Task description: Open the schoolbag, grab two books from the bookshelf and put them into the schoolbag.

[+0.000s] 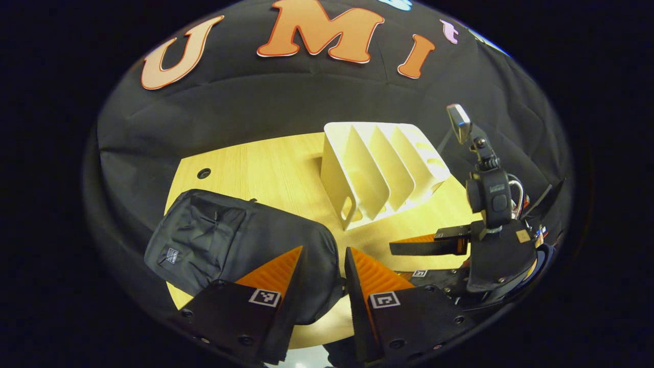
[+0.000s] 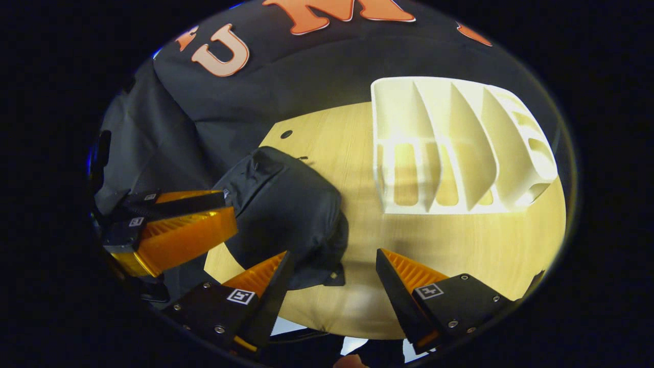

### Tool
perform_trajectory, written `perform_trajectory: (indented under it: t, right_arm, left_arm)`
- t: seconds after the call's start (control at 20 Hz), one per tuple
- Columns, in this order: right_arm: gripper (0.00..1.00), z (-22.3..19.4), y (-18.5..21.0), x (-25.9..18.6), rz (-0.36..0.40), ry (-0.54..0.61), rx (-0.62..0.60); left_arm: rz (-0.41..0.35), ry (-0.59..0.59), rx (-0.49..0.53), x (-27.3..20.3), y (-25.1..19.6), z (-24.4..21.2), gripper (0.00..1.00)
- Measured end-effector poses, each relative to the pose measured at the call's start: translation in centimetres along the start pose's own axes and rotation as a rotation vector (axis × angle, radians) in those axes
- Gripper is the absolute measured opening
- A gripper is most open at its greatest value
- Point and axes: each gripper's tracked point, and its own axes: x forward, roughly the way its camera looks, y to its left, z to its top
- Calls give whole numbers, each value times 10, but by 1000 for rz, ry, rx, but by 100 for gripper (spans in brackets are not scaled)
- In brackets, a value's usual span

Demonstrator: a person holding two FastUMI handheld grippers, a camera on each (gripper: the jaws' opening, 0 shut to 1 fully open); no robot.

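A black schoolbag lies flat on the left of the wooden table. A white slotted bookshelf stands behind it to the right, and its slots look bare. My left gripper is open just above the bag's near right edge, with nothing between its fingers. From the right gripper view it reaches in beside the bag's left side. My right gripper is open over the table at the bag's near corner. In the left gripper view it hovers right of the bag.
A round cable hole sits in the table's far left corner. Black cloth wall closes the back and both sides. Bare tabletop lies in front of the bookshelf. The table's near edge runs just under both grippers.
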Motion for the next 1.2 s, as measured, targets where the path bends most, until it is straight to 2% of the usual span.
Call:
perform_trajectory:
  t: [0.1,0.2,0.3,0.45,0.55,0.8,1.0,1.2]
  right_arm:
    - [97,14,-17,-13,-21,-44,-6]
    - [97,29,-31,-31,-44,-96,-27]
    - [97,46,-50,-50,-78,-158,-68]
    - [97,73,-68,-84,-108,-260,-106]
    - [98,86,-83,-104,-132,-316,-130]
    - [97,117,-117,-162,-192,-498,-173]
    - [97,143,-123,-205,-189,-683,-208]
    - [97,167,-119,-240,-176,-877,-276]
  left_arm:
    - [15,-22,-1,-1,-14,6,53]
    - [28,-47,-2,-3,-28,13,65]
    - [48,-81,0,-3,-43,22,83]
    - [73,-165,24,-8,-65,42,92]
    - [115,-242,69,-14,-80,60,97]
    - [193,-474,95,-39,-121,111,97]
    - [304,-678,124,-73,-133,139,97]
    - [332,-884,111,-91,-132,159,98]
